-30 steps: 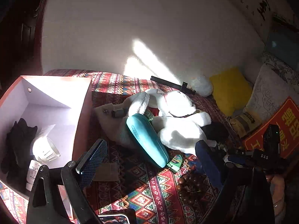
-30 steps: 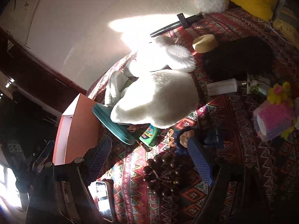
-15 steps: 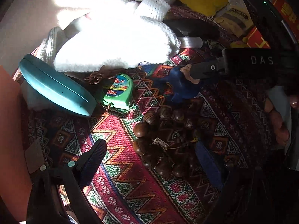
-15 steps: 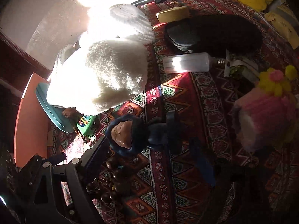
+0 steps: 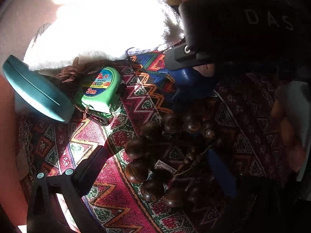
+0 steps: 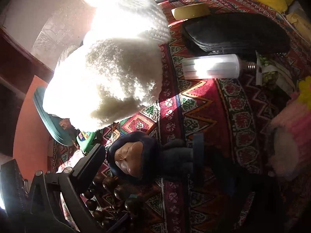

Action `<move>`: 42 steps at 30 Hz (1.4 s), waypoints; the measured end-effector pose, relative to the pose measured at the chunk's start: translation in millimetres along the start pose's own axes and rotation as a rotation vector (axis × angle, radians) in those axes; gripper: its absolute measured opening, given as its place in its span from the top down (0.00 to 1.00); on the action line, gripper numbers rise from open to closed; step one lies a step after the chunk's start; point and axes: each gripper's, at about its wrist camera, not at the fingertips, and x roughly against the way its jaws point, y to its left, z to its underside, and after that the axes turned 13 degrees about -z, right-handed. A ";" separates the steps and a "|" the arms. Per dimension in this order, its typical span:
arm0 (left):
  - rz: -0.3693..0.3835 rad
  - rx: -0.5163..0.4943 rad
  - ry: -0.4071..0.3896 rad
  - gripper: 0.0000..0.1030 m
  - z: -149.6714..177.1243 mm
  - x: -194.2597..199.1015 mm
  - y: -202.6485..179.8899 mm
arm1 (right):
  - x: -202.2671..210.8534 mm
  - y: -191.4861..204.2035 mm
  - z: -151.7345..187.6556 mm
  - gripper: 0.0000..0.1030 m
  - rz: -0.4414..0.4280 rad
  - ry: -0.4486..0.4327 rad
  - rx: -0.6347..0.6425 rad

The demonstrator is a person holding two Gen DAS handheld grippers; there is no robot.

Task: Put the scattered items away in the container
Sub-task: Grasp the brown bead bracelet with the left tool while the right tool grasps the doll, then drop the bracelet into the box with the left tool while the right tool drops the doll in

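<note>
Sunlit pale wall point(image 6: 48, 19) backs a surface draped in a red patterned cloth point(image 5: 120, 203); whether it is a bed or a bench cannot be told. At the cloth's left edge stands the orange container point(image 6: 29, 120), only its outer wall in view.

A big white plush toy point(image 6: 108, 81) lies in the sun near the wall, partly over a teal case point(image 5: 37, 91) that rests against the container. Beside the plush are a black pouch point(image 6: 235, 33) and a white bulb point(image 6: 211, 67), with a pink knitted item point(image 6: 289, 139) toward the right edge.

Right hand-held gripper point(image 6: 147, 157) is low over the cloth, fingers spread on either side of a small dark-blue doll point(image 6: 136, 157) without pinching it. Left hand-held gripper point(image 5: 155, 167) is also low, released, its fingers straddling a string of dark wooden beads point(image 5: 163, 155). A green tape measure point(image 5: 99, 89) sits just beside the teal case.
</note>
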 end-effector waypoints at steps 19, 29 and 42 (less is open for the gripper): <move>0.309 0.246 -0.049 0.82 -2.8 46.2 66.1 | 42.6 -11.7 6.4 0.07 -0.089 -0.013 -0.057; 0.586 0.491 -0.117 0.84 7.5 94.8 148.9 | 82.5 8.0 3.3 0.07 -0.208 -0.059 -0.078; 0.714 0.826 -0.430 0.85 55.2 177.8 306.6 | 69.8 130.2 8.9 0.07 -0.376 -0.117 0.015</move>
